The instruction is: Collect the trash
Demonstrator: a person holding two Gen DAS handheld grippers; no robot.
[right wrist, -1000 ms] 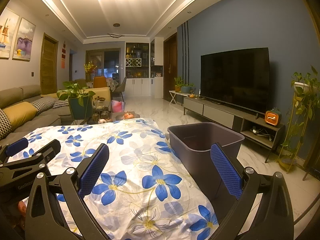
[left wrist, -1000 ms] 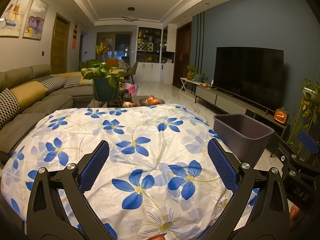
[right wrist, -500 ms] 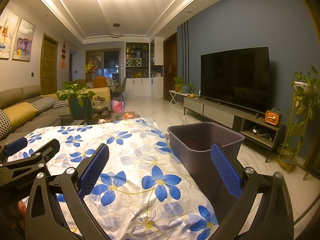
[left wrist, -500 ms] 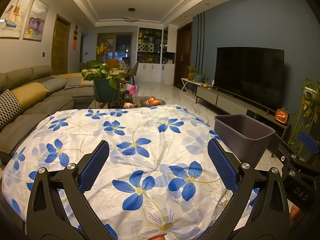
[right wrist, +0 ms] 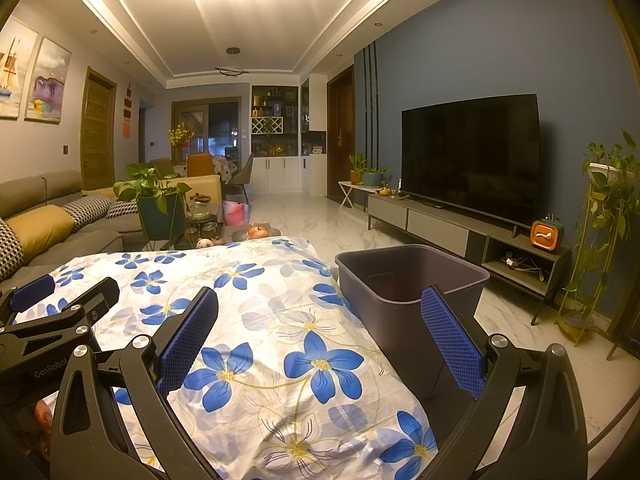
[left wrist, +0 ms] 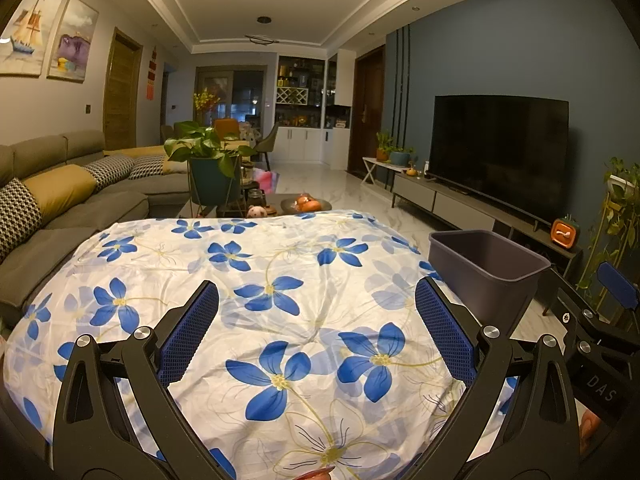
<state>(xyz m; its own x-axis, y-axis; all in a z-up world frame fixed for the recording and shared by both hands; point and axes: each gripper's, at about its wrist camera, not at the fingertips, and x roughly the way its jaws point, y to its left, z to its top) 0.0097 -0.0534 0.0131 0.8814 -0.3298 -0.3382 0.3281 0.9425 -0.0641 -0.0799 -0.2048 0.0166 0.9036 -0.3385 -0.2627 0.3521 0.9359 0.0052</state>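
A dark grey plastic bin [left wrist: 486, 268] [right wrist: 408, 280] stands at the right edge of a table draped in a white cloth with blue flowers [left wrist: 256, 300] [right wrist: 248, 320]. The bin looks empty. My left gripper [left wrist: 316, 320] hovers open over the cloth's near middle, nothing between its blue pads. Just right of it, my right gripper [right wrist: 320, 320] is open too, its right finger in front of the bin's near wall. No trash shows on the cloth in either view.
A grey sofa [left wrist: 60, 208] with cushions runs along the left. A potted plant [left wrist: 208, 168] and a low table with fruit [left wrist: 306, 204] stand beyond the cloth. A TV [right wrist: 472, 156] on a long console lines the right wall, with marble floor between.
Both views have barely shifted; the grippers stay open and hold their places.
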